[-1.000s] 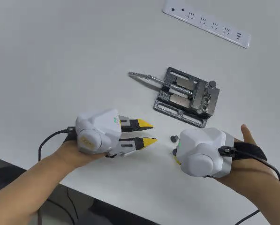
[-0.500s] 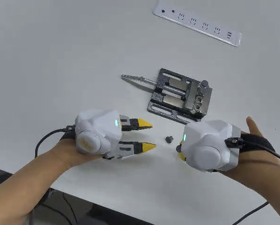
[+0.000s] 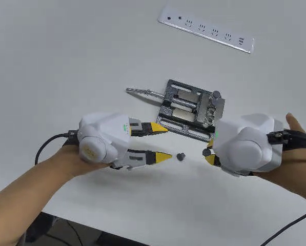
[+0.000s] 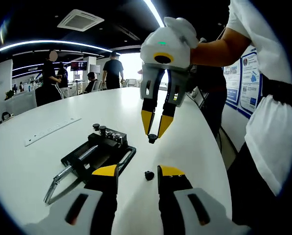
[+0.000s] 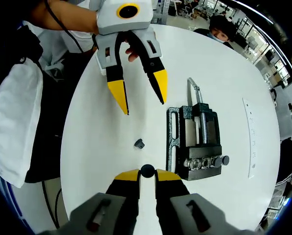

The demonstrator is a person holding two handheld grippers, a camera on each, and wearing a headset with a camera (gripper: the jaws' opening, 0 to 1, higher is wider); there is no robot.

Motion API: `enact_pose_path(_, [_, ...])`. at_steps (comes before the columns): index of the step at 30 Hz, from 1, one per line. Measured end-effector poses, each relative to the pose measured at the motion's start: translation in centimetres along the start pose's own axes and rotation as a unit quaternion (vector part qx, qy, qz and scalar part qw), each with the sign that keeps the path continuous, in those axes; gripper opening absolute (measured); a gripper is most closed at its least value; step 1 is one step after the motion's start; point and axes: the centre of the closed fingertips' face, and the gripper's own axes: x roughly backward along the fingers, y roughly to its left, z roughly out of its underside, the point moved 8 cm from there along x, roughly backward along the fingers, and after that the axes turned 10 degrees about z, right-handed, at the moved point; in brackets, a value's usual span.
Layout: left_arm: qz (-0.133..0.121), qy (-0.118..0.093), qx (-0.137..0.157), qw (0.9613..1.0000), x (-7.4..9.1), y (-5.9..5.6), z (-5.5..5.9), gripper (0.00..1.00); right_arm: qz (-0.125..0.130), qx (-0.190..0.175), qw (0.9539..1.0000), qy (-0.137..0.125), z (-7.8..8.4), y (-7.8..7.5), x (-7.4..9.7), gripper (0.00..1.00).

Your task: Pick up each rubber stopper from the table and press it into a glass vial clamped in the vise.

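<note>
A small dark rubber stopper (image 3: 181,157) lies loose on the white table, just past the tips of my left gripper (image 3: 163,142), which is open and empty. In the left gripper view that stopper (image 4: 148,175) sits between the open jaws of my left gripper (image 4: 138,172). My right gripper (image 5: 146,175) is shut on a second stopper (image 5: 147,171) and hangs above the table near the vise (image 3: 191,109). The black vise holds a row of glass vials (image 5: 202,162) at its near end. The right gripper (image 4: 155,132) points down with its stopper (image 4: 152,139) pinched at the tips.
A white power strip (image 3: 206,29) lies at the far side of the table. The vise's metal handle (image 3: 142,93) sticks out to the left. A black cable (image 3: 47,146) trails from the left gripper off the near table edge. People stand in the room behind.
My right gripper has risen off the table and moved right, toward the vise, with a stopper in its tips. The left gripper has held about the same place.
</note>
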Motion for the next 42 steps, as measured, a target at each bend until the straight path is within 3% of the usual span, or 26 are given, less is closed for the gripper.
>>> enact_pose_path(12, [0.004,-0.007,-0.022,0.9997,-0.3,2.1,-1.9,0.3,0.019,-0.005,0.9998,0.004,0.4,-3.9,1.7,0.11])
enact_pose_path(20, [0.009,-0.007,-0.029,0.9995,-0.3,2.9,-2.4,0.3,0.022,-0.005,0.9997,0.005,0.2,-5.1,1.8,0.11])
enact_pose_path(29, [0.014,-0.006,-0.033,0.9993,-0.4,3.9,-2.6,0.3,0.024,-0.008,0.9997,0.003,0.1,-6.2,1.5,0.11])
enact_pose_path(42, [0.019,-0.009,-0.03,0.9993,-0.8,5.0,-2.3,0.3,0.018,-0.023,0.9995,0.008,0.2,-8.0,-0.5,0.1])
